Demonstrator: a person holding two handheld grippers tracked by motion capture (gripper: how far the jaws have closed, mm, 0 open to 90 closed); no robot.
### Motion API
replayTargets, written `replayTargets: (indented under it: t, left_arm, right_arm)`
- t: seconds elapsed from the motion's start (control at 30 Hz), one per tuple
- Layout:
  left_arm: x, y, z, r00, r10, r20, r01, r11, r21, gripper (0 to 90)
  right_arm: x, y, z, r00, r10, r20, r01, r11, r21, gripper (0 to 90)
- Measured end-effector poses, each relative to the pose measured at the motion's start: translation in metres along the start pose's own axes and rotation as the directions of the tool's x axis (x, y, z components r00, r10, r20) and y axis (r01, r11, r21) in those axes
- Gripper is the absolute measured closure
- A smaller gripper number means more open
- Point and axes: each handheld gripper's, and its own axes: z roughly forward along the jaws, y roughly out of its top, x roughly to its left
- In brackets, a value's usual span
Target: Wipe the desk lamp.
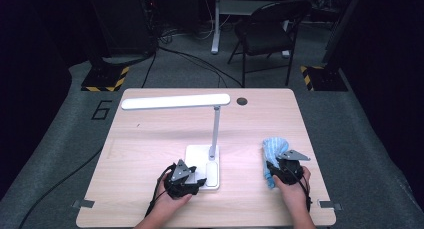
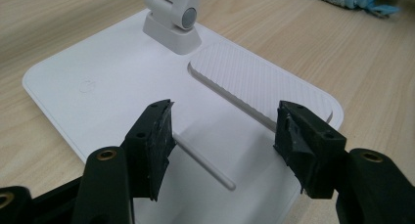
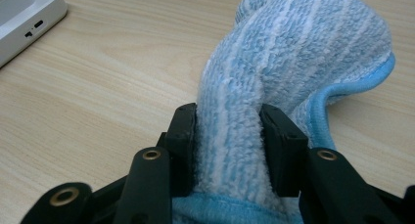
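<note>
My right gripper [image 3: 225, 136] pinched the soft, light cloth [image 3: 293, 53] by a bunched fold, while my left gripper [image 2: 222, 141] gaped wide over the stiff lamp base [image 2: 98, 87].

— What lies beyond your table [image 1: 150, 139]?
— Grey carpet [image 1: 65, 154] marked with a 6 [image 1: 101, 110], a black folding chair [image 1: 270, 29], hazard-striped stand bases [image 1: 104, 79], cables [image 1: 190, 59], and darkness behind.

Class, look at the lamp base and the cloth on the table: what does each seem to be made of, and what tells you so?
Lamp base: probably plastic, smooth matt white, with one ribbed panel and moulded rounded corners.
Cloth: looks like microfibre terry, blue and white striped, with a fuzzy looped pile and a stitched blue hem.
</note>
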Motion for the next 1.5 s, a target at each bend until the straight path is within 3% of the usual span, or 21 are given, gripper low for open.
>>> replayTargets:
  t: [0.27,0.43,0.53,0.7,0.83,0.87,0.93,1.1,1.27,1.33,1.47,1.5]
  left_arm:
    - [0.000,0.000,0.000,1.0000,-0.001,0.002,0.001,1.0000,0.000,38.7]
    - [0.000,0.000,-0.001,0.9998,0.015,0.010,-0.015,0.9998,0.010,37.6]
    - [0.001,0.000,-0.001,0.9998,0.013,0.013,-0.013,0.9999,0.010,36.9]
    - [0.001,0.000,-0.001,0.9997,-0.001,0.025,0.001,1.0000,0.006,36.3]
    - [0.003,0.000,-0.001,0.9996,0.003,0.027,-0.003,1.0000,0.008,36.0]
    - [0.002,0.000,-0.001,0.9994,-0.010,0.033,0.010,0.9999,0.010,36.1]
    - [0.003,0.000,-0.002,0.9994,0.005,0.033,-0.005,0.9999,0.011,36.1]
    - [0.003,0.000,-0.002,0.9996,0.005,0.029,-0.005,0.9999,0.009,36.8]
    - [0.004,0.000,-0.003,0.9997,0.018,0.014,-0.018,0.9997,0.015,37.0]
    - [0.005,0.000,-0.004,0.9999,0.008,0.010,-0.008,0.9999,0.015,36.9]
    - [0.010,0.000,-0.009,0.9999,-0.008,0.006,0.008,0.9997,0.022,36.9]
    - [0.011,0.000,-0.010,0.9999,-0.010,0.001,0.010,0.9998,0.018,36.8]
  right_arm:
    - [-0.001,0.000,-0.001,0.9999,0.015,0.001,-0.015,1.000,0.001,51.0]
    - [0.002,0.005,-0.009,0.9997,0.018,0.017,-0.017,0.999,-0.042,45.7]
    - [0.006,0.007,-0.011,0.9999,0.002,0.014,-0.001,0.998,-0.064,42.0]
    - [0.022,0.013,-0.016,0.9961,-0.080,0.037,0.083,0.992,-0.093,40.6]
    - [0.033,0.016,-0.019,0.9944,-0.103,0.022,0.105,0.987,-0.123,41.3]
    - [0.038,0.017,-0.021,0.9945,-0.104,0.007,0.104,0.986,-0.132,42.2]
    - [0.040,0.018,-0.021,0.9939,-0.110,0.005,0.110,0.984,-0.140,42.8]
    - [0.055,0.018,-0.022,0.9921,-0.111,-0.058,0.100,0.981,-0.164,44.9]
    - [0.075,0.016,-0.017,0.9821,-0.158,-0.103,0.140,0.976,-0.166,44.9]
    - [0.086,0.016,-0.013,0.9749,-0.175,-0.137,0.151,0.974,-0.171,44.5]
    - [0.096,0.014,-0.006,0.9679,-0.179,-0.176,0.151,0.975,-0.163,44.7]
    - [0.099,0.013,-0.003,0.9628,-0.190,-0.192,0.160,0.974,-0.158,45.4]
